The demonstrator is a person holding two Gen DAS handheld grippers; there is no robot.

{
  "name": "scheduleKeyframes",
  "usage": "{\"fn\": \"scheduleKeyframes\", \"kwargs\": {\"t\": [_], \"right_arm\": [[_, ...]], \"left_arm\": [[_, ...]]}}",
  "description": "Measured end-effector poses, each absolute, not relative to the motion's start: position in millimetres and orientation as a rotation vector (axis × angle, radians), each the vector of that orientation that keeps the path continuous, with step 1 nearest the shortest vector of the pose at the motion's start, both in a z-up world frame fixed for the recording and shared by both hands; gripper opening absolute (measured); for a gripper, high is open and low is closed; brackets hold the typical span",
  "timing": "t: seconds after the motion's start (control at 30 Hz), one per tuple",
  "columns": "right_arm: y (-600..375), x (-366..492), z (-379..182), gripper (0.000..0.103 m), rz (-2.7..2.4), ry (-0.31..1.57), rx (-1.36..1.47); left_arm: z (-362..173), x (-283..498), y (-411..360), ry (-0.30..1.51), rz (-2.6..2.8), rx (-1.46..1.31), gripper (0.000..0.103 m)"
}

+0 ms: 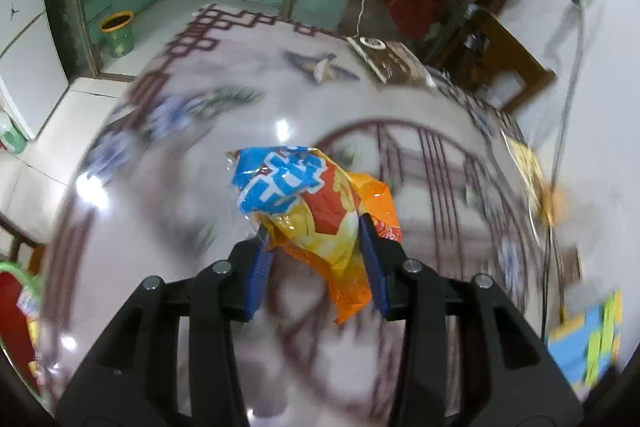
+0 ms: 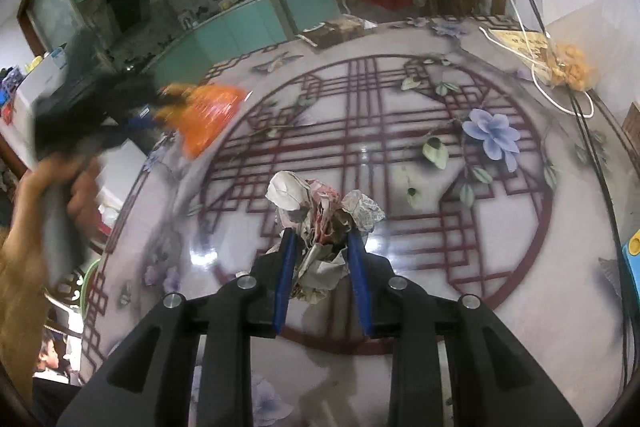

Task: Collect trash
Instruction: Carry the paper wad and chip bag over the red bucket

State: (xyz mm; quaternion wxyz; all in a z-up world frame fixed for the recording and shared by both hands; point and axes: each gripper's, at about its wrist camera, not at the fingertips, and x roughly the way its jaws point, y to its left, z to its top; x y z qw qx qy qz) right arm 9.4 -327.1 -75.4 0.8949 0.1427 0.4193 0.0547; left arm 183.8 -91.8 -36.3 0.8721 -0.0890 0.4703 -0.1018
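- My left gripper (image 1: 316,239) had its blue pads closed part-way on a crumpled snack wrapper (image 1: 308,199), orange, yellow and blue, which bulged out past the tips and hung clear above the table (image 1: 224,131).
- My right gripper (image 2: 322,247) was closed narrowly on a ball of crumpled newspaper (image 2: 320,215); I could not tell whether the ball was just above the patterned top or touching it.
- In the right wrist view the left gripper appeared as a dark blur at the far left, a hand (image 2: 52,183) on its handle and the orange wrapper trailing from it.
- To do this step well, I judged both grips should stay firm, since the wrapper was slick and held only at its lower half, and the load should travel low and straight to the bin.
- A green bin (image 1: 117,34) with a yellow rim stood on the floor beyond the far left edge of the table; I took it as one likely place for the trash, though something green-rimmed also showed at the near left.
- Counted: two grippers, each loaded; one wrapper; one paper ball.
- Far right on the table lay one clear bag of yellow snacks (image 2: 570,67) on a yellow card, with one white cord (image 2: 560,99) looped by it.
- One blue box (image 2: 632,267) sat at the right edge.
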Motion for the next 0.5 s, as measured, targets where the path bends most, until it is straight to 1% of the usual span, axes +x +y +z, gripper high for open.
{"fn": "scheduleKeyframes", "kwargs": {"t": [0.13,0.27,0.37,0.5], "right_arm": [[-304,-2,-69,0.026,0.134,0.848,0.22],[-285,-10,-64,0.026,0.149,0.834,0.216],[-262,-31,-61,0.026,0.146,0.8,0.198],[-243,-59,-64,0.027,0.144,0.801,0.251]], "left_arm": [[-27,107,-56,0.947,-0.179,-0.066,0.041],[-28,40,-26,0.893,-0.132,0.001,0.041],[-29,10,-14,0.84,-0.111,0.03,0.041],[-26,-6,-8,0.804,-0.133,0.06,0.041]]}}
